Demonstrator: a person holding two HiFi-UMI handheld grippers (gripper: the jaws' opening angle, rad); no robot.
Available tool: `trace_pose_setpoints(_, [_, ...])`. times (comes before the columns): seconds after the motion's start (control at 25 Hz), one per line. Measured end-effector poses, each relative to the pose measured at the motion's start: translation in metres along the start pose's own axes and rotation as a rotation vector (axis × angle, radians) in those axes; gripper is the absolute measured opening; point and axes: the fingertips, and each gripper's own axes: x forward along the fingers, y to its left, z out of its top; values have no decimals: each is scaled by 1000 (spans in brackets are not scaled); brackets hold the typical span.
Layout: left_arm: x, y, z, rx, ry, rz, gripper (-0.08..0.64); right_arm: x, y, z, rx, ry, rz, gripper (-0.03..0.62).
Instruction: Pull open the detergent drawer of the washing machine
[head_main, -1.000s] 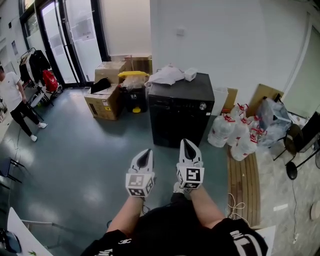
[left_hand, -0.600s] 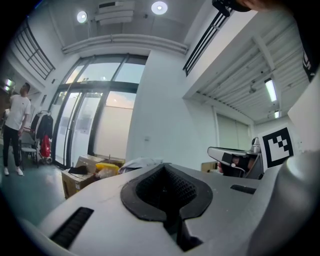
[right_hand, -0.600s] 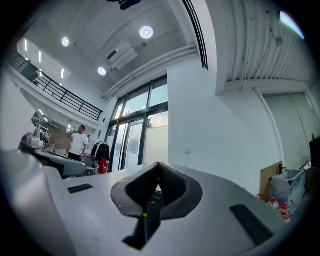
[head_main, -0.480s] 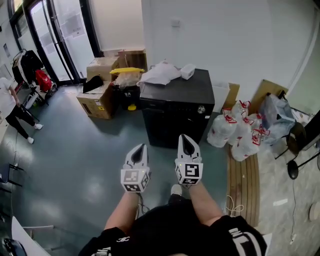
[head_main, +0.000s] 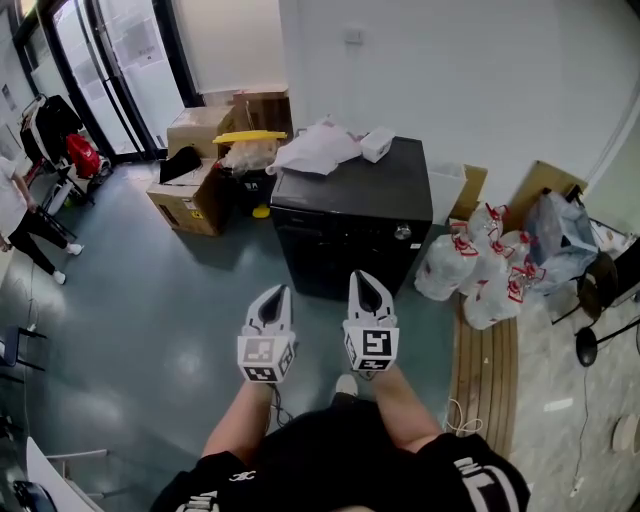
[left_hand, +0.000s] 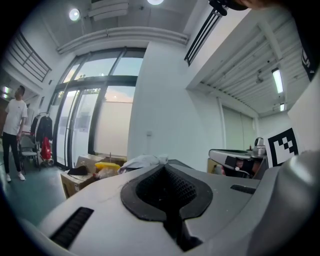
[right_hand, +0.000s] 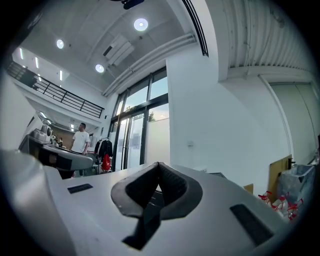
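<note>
Left tool (head_main: 278, 296), right tool (head_main: 364, 282) closed, black washing machine (head_main: 350, 230), cloth (head_main: 318, 148) atop

The shells of my left gripper (head_main: 274, 296) and right gripper (head_main: 366, 284) are smooth matt white plastic, their pads (left_hand: 150, 192) black, rubbery and finely ribbed. The washing machine (head_main: 350, 215) ahead is black with a dull sheen, crumpled pale cloth (head_main: 315, 148) on top. The floor (head_main: 140, 320) is glossy grey; boxes (head_main: 190, 195) are brown cardboard, bags (head_main: 480, 270) thin shiny plastic, the plank (head_main: 485, 370) bare wood.
</note>
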Motion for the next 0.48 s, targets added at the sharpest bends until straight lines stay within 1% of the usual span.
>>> trace_pose_setpoints(0.2, [60, 9, 0, -18, 23, 8, 2, 53, -35, -10, -11, 20, 8, 2])
trace_pose_setpoints(0.48, [135, 20, 2, -44, 19, 19, 2, 121, -71, -20, -37, 45, 54, 2])
